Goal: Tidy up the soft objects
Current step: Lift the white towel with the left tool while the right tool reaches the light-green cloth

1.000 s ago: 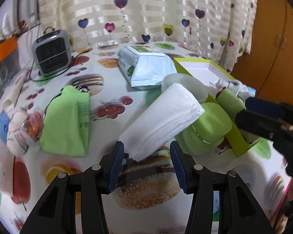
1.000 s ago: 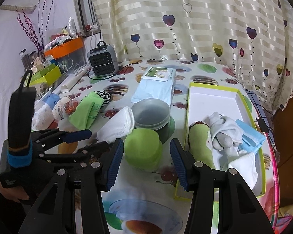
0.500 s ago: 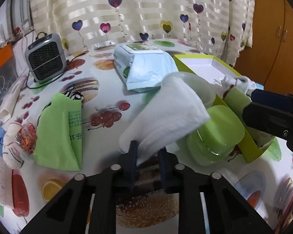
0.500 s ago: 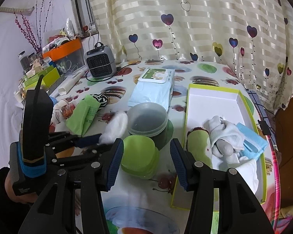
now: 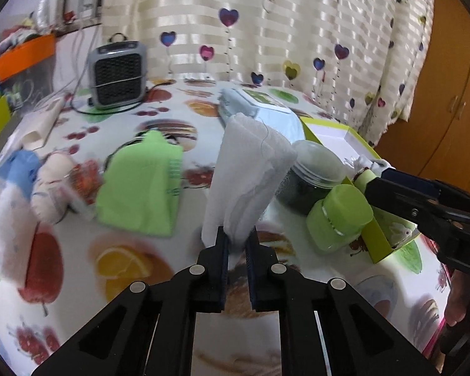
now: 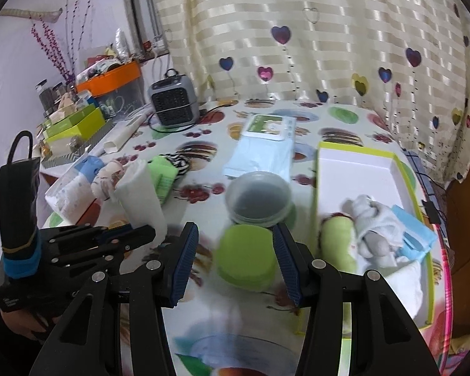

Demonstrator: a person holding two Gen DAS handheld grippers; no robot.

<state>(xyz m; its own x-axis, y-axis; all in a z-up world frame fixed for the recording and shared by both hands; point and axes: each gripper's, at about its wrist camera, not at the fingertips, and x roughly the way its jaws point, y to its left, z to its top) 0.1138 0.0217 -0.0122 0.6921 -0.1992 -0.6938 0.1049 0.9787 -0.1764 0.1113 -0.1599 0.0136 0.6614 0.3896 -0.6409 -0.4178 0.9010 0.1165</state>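
- The left gripper (image 5: 236, 239) reaches in from the bottom centre of its view, angled down at the table; in the right wrist view it sits at lower left, with a hand (image 6: 25, 322) wrapped round its handle.
- Its jaws are closing, nearly together, pinching the lower end of the white folded cloth (image 5: 246, 175), which stands up from the pads, soft and fuzzy-edged.
- The right gripper (image 6: 236, 260) enters from the bottom of its own view, angled down, its jaws standing wide with ribbed blue pads and nothing held; the green lidded jar (image 6: 246, 260), round and smooth, shows on the table between them.
- Beyond the jar sits a clear round tub (image 6: 259, 199) with a dark inside.
- To the right lies the yellow-green box (image 6: 405, 172), white inside, holding a green roll, a grey-white bundle and pale blue cloth.
- Left of the white cloth lies a folded green cloth (image 5: 141, 194), matte.
- Farther back lie a pale blue wipes pack (image 6: 263, 150) and a grey heater (image 6: 174, 105), before the striped heart curtain (image 6: 297, 31).
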